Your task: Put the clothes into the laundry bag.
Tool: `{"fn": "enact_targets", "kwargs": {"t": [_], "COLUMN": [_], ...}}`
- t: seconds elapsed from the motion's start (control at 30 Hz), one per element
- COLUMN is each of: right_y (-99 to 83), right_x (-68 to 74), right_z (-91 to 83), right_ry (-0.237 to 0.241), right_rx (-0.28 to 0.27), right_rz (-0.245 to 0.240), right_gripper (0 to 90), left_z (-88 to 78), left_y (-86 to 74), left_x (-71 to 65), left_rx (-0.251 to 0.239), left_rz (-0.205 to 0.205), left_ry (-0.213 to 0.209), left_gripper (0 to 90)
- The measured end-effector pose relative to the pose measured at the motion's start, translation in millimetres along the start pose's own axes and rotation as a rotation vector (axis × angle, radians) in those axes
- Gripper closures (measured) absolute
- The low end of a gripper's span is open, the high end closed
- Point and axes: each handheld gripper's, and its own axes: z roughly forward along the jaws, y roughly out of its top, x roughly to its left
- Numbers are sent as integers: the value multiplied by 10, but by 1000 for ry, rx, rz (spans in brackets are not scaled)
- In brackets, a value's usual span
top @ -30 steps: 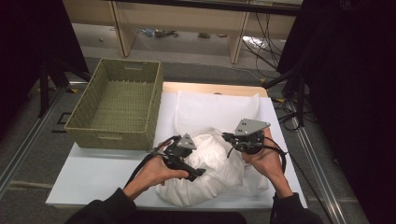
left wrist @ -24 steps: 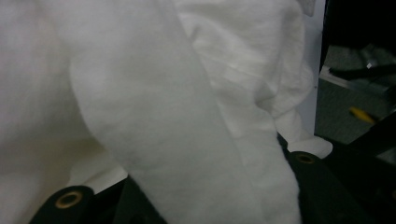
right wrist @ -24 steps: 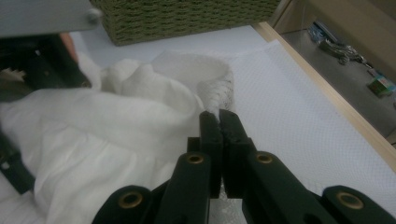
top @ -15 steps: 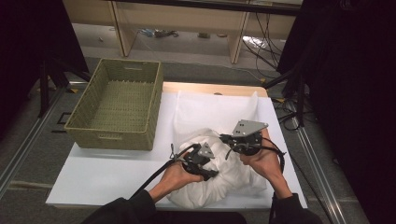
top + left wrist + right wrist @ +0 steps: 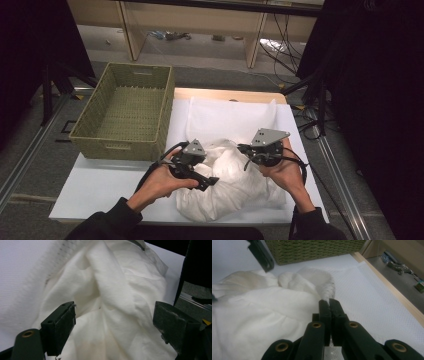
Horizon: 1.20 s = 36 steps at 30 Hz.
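A crumpled white cloth lies on the white surface, near its front edge and to the right of the woven basket, which stands at the surface's left rear. The left gripper sits over the cloth's left side; its jaws have just been opening and now stand wide apart, released, with folds of cloth between them but not pressed by either pad. The right gripper is at the cloth's upper right part, its jaws clenched on a pinched fold of the cloth, which rises from between the tips in the right gripper view. Behind the heap a flatter stretch of white fabric spreads toward the surface's wooden rear edge. The basket also stands beyond the cloth in the right gripper view.
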Motion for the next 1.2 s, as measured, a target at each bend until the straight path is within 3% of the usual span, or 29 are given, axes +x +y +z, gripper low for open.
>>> {"fn": "enact_targets", "kwargs": {"t": [0.07, 0.13, 0.2, 0.23, 0.27, 0.3, 0.33, 0.37, 0.4, 0.43, 0.5, 0.53, 0.67, 0.7, 0.77, 0.8, 0.87, 0.9, 0.93, 0.97, 1.0, 1.07, 1.13, 1.2], "right_y": [1, 2, 2, 5, 5, 5, 3, 1, 0, 1, 2, 4, 27, 34, 57, 70, 97, 103, 104, 101, 93, 78, 65, 61], "right_x": [5, 2, 2, 11, 11, 10, 7, 1, 0, 1, 8, 12, 25, 32, 55, 65, 86, 92, 80, 74, 67, 46, 44, 53], "right_z": [-3, 2, 6, 10, 11, 11, 13, 14, 17, 20, 26, 28, 22, 25, 20, 15, -8, -25, -37, -54, -72, -83, -86, -71], "right_ry": [-2, -3, -2, 1, 2, 1, -2, -3, -5, -3, -5, -5, 3, 6, 10, 17, 16, 19, 19, 18, 15, 16, 20, 20], "right_rx": [3, -1, -1, 3, 3, 3, 2, 1, 2, 4, 9, 8, -2, -4, -5, -5, -3, 0, -4, -5, -4, -7, 0, 2], "right_rz": [-1, -10, -9, -6, -6, -6, -7, -10, -9, -9, -10, -12, -13, -19, -21, -18, -27, -24, -41, -31, -17, -22, -21, -18], "right_gripper": [900, 900, 900, 900, 900, 900, 900, 900, 900, 900, 900, 900, 900, 900, 900, 900, 900, 900, 900, 900, 900, 900, 900, 900], "left_z": [-43, -8, 47, 205, 285, 285, 452, 508, 508, 651, 668, 648, 657, 722, 844, 932, 992, 1020, 977, 952, 940, 841, 701, 605], "left_y": [-11, -19, -32, -74, -92, -92, -141, -152, -152, -168, -157, -94, 55, 72, 106, 122, 141, 134, 130, 114, 92, 58, 28, 5], "left_x": [71, 151, 205, 332, 380, 380, 432, 467, 467, 420, 378, 234, -1, -31, -22, -3, 96, 131, 208, 253, 247, 254, 263, 267], "left_rx": [-12, 17, 34, 70, 102, 102, 144, 192, 192, 108, 93, 77, 38, 25, 20, 13, 18, -26, 6, 4, -29, -43, -27, -19], "left_rz": [-34, -13, -4, -44, -32, -32, -22, -14, -14, -109, -99, -12, 34, 18, 33, 7, 11, -43, -6, -20, -74, -90, -77, -67], "left_ry": [6, 73, 91, 103, 118, 118, 106, 73, 73, -6, -21, 0, -33, -41, -33, -12, 14, 39, 61, 61, 58, 52, 91, 104], "left_gripper": [175, 158, 157, 164, 181, 232, 271, 284, 403, 540, 716, 764, 848, 851, 855, 854, 851, 842, 831, 812, 786, 667, 518, 401]}}
